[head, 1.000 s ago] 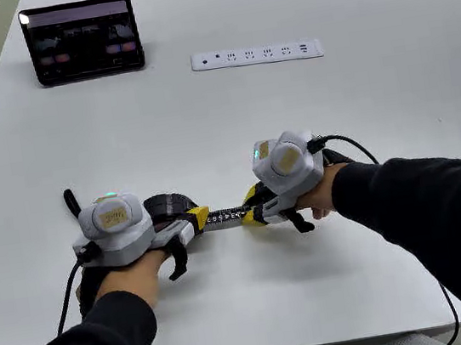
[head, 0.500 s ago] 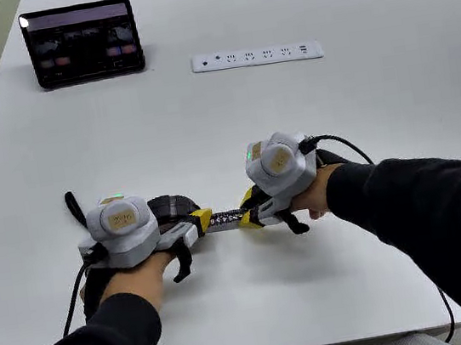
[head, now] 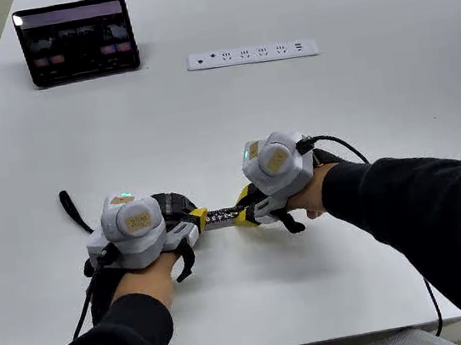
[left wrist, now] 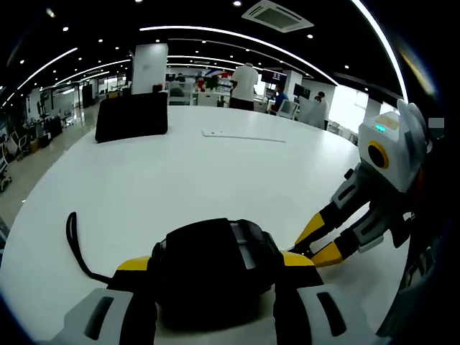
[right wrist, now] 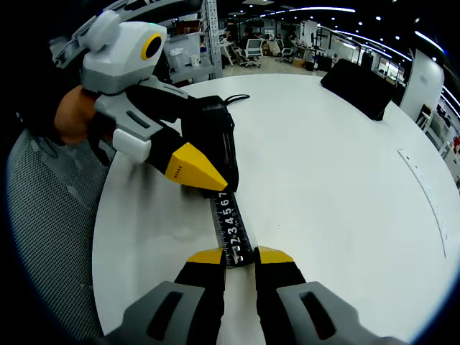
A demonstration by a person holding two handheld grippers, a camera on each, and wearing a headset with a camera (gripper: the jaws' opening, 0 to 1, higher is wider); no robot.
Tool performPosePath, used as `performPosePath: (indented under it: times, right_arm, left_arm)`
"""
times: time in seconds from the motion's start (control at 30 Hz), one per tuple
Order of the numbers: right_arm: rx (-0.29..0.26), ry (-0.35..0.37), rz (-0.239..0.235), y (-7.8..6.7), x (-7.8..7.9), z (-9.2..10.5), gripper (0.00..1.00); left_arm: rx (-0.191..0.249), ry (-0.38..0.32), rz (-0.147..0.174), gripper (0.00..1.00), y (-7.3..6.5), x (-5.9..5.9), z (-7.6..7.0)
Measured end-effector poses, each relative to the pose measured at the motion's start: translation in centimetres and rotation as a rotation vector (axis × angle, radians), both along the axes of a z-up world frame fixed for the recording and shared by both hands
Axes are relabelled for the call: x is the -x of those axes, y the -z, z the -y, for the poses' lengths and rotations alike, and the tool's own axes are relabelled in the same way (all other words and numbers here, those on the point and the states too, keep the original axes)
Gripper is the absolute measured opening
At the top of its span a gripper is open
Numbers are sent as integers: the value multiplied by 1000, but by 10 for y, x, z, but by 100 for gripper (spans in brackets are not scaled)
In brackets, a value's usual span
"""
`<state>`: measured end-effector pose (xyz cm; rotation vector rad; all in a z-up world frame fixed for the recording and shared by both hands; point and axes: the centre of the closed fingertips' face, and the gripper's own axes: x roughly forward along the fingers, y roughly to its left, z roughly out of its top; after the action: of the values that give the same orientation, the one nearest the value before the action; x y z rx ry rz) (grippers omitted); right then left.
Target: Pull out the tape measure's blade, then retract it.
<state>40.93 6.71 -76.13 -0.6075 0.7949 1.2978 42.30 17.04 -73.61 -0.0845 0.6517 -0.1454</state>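
Tape measure (head: 169,207): black case, lying on the white table (head: 334,115) near its front edge, clamped by the left gripper.
Case, left gripper view: seen large between the two yellow-tipped jaws, which press on its two sides.
Blade (right wrist: 230,221): a short length is drawn out of the case and lies flat along the table toward the right gripper.
Blade, right gripper view: printed numerals 1 to 7 can be read; in the head view the blade (head: 222,217) is recorded as a short dark strip, numerals too small to read.
Strap (left wrist: 72,243): black loop trailing from the case on the side away from the blade, lying on the table.
Left gripper (left wrist: 215,262): jaws set as wide as the case and closed against it.
Right gripper (right wrist: 241,256): jaws almost together, the blade's free end pinched between the yellow tips.
Right gripper, left gripper view: seen at the right edge, yellow tips low on the table just beside the case.
Cable (head: 339,138): black, looping from the right gripper over the sleeve.
Power strip (head: 252,53): white, flat on the table, well beyond the grippers.
Tablet (head: 78,39): dark, propped at the far left corner of the table.
Room, gripper views: ceiling lights and distant people are shown behind the table.
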Motion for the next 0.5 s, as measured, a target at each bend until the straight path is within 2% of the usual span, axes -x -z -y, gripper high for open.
performPosePath:
  times: [0.1, 0.2, 0.3, 0.5]
  right_arm:
    - [1, -2, 5, 0, 0, -2, 11]
    - [3, -25, 25, -1, 1, -3, 11]
    - [-22, -8, -4, -2, -1, -2, 11]
    - [-25, -27, 9, -2, 1, -8, 11]
  left_arm:
    - [8, -11, 10, 61, -1, 1, -1]
    - [34, -8, 0, 61, -1, 1, -2]
    - [49, -2, -2, 60, -1, 1, -2]
    - [48, 5, 2, 60, -1, 1, -1]
